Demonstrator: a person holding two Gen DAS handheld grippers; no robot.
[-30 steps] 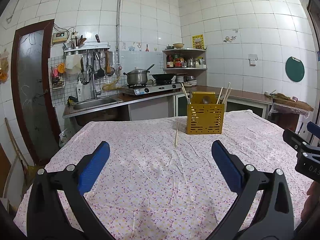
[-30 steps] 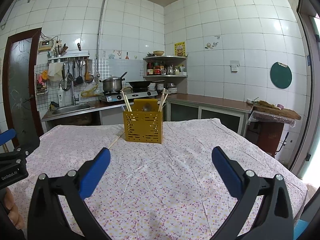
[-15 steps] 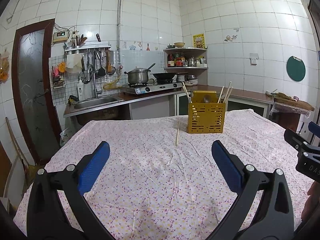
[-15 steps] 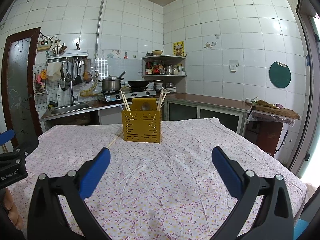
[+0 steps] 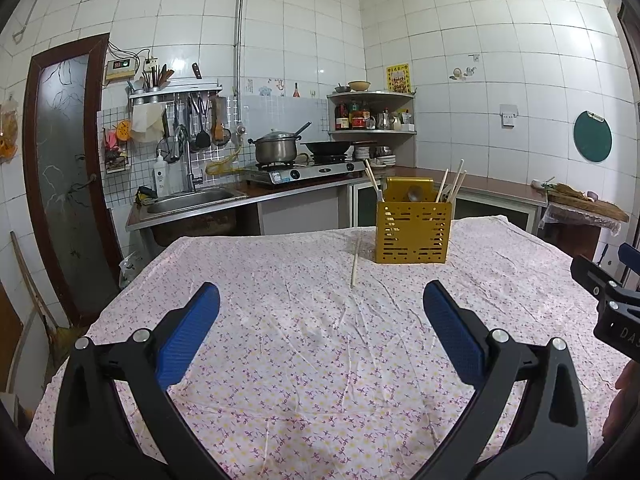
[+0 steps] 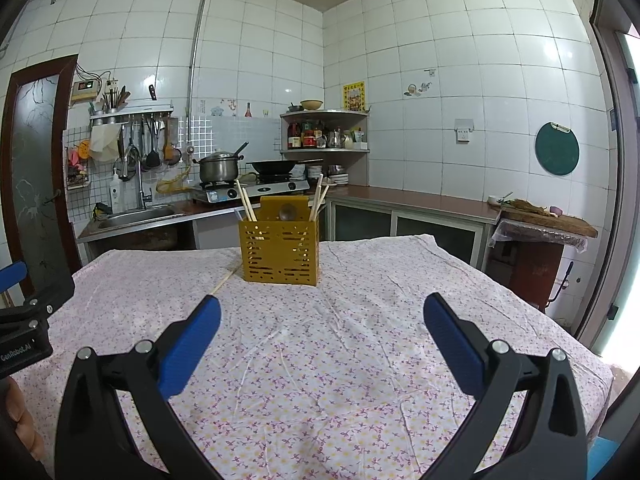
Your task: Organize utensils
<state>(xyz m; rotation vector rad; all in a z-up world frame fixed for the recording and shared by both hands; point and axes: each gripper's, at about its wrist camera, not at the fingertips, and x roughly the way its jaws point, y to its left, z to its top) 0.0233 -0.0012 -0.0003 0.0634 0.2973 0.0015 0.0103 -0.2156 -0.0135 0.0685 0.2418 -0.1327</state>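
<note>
One loose chopstick (image 5: 354, 263) is lying flat on the flowered tabletop (image 5: 304, 344), just beside the left wall of the yellow utensil holder (image 5: 412, 232), in which other chopsticks (image 5: 452, 186) and a spoon are already standing upright. The single chopstick is judged to be what is left to put away.

The left gripper (image 5: 320, 328) is being held above the tabletop with its jaws spread wide and nothing between them. From these jaws the chopstick is lying straight ahead and slightly right of the middle line, well apart from the tips, and its long axis is pointing nearly away from the jaws, so its near end is being presented first.

The right gripper (image 6: 322, 332) is also being held with jaws spread wide and empty. From it, the same chopstick (image 6: 224, 279) is lying ahead and to the left, running diagonally, with its far end reaching the holder (image 6: 280, 250), which is standing almost directly ahead.

The left gripper is judged better lined up with the chopstick, though a grasp across the stick probably calls for a turn of the wrist.
</note>
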